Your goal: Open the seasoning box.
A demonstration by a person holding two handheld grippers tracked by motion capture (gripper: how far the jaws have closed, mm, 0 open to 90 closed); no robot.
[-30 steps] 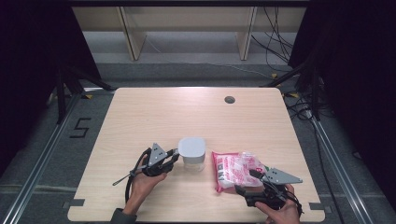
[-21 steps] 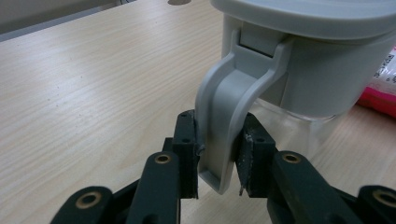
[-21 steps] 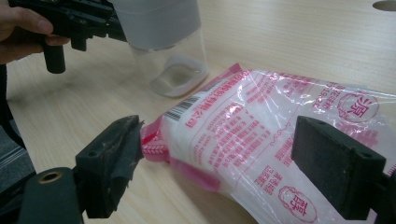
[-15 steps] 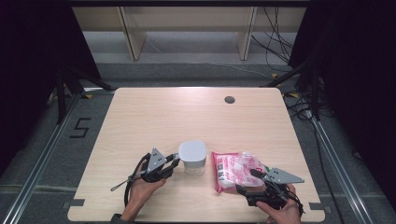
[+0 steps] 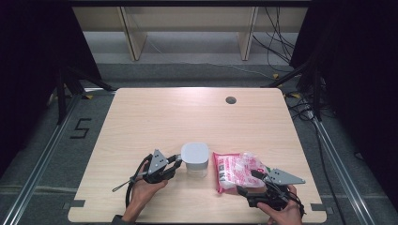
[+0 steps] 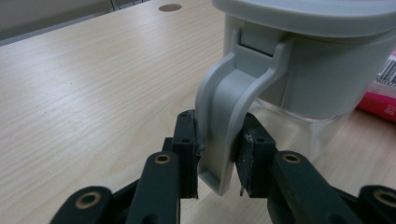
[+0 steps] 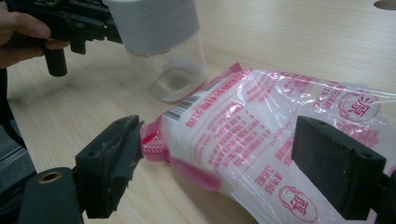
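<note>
- The left gripper sits at the near left of the worktop; in the left gripper view its 2 black jaws are clamped on the grey latch that hangs from the lid of the container; the pads press against both sides of that latch.
- The container is a clear square canister with a pale grey lid; it stands upright near the middle of the worktop's near half, just beside the left gripper and close to the bag on its other side; in the right gripper view its clear lower part looks empty.
- The bag is a clear plastic pouch with pink print and a white filling; it lies flat on the worktop, near the container but not touching it as far as I can tell.
- The right gripper rests at the near right edge, held in the person's right hand; in the right gripper view its jaws stand wide, 1 on each side of the bag's near end; the pads are clear of the plastic on both sides, so nothing is gripped.
- The person's left hand comes in from the near edge; a cable trails back from the left gripper.
- A small dark round hole is set in the far part of the worktop.
</note>
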